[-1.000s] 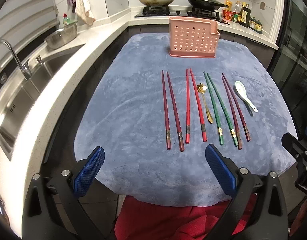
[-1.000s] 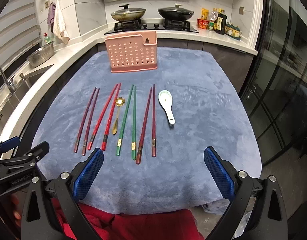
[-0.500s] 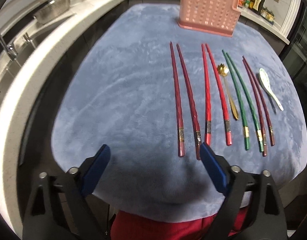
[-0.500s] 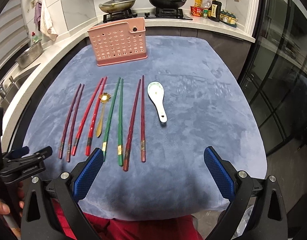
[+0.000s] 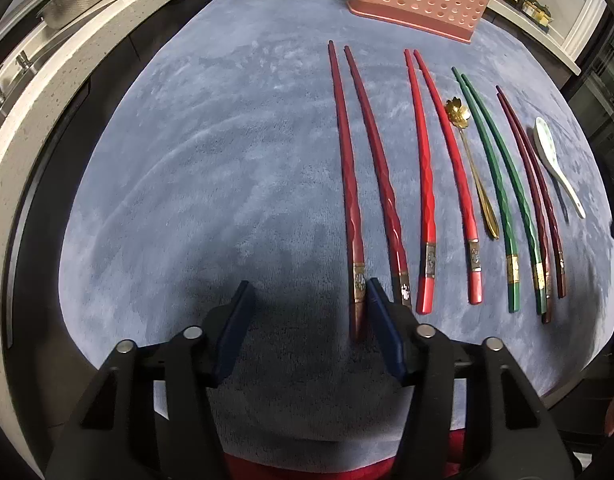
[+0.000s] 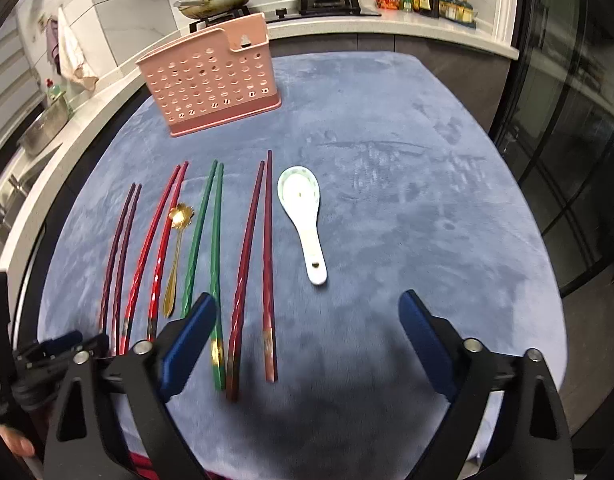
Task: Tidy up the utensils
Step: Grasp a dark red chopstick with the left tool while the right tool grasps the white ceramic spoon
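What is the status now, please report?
Left gripper closing, leftmost dark red chopstick between jaws, not yet pinched. Right gripper open, closing over rightmost pair. Pink holder unobstructed.

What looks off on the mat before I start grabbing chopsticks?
Only one oddity: the gold flower spoon lies among the chopstick pairs, between the bright red pair and the green pair, while the white ceramic spoon sits alone at the far end. All pairs lie neatly parallel; nothing is spilled, and the pink holder stands upright.
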{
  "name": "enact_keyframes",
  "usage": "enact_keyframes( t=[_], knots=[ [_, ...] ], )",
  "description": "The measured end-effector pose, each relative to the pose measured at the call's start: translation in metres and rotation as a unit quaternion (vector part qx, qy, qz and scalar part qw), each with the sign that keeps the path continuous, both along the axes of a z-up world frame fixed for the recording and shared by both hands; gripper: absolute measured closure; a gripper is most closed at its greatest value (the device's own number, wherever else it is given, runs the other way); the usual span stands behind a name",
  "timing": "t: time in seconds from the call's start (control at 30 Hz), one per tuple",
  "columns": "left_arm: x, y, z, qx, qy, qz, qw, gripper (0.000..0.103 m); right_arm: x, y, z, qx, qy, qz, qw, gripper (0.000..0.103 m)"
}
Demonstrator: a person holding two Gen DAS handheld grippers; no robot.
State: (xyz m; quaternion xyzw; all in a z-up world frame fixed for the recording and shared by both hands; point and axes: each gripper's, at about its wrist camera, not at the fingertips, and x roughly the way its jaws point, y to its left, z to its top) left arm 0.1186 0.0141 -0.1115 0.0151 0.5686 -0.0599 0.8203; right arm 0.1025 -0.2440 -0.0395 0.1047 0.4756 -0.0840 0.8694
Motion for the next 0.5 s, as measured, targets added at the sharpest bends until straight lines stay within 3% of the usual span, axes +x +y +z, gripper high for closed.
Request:
enact_keyframes(
  t=[0.17, 0.23, 0.4, 0.5],
  knots=[
    [0.006, -0.005, 0.001, 0.002, -0.001, -0.002, 1.0000, 0.066, 0.025, -0.012, -0.011, 0.008, 0.005, 0.000, 1.000, 0.036],
    [0.008, -0.007, 0.001, 0.000, 0.000, -0.004, 1.0000, 0.076, 0.032, -0.016, -0.016, 0.013, 0.011, 0.000, 1.000, 0.047],
    [0.016, -0.012, -0.001, -0.002, 0.005, -0.004, 1.0000, 0.082, 0.048, -0.025, -0.028, 0.036, 0.023, 0.001, 0.999, 0.067],
    [0.017, -0.014, -0.002, -0.001, 0.007, -0.004, 1.0000, 0.082, 0.053, -0.028, -0.034, 0.043, 0.030, -0.002, 0.999, 0.069]
  ],
)
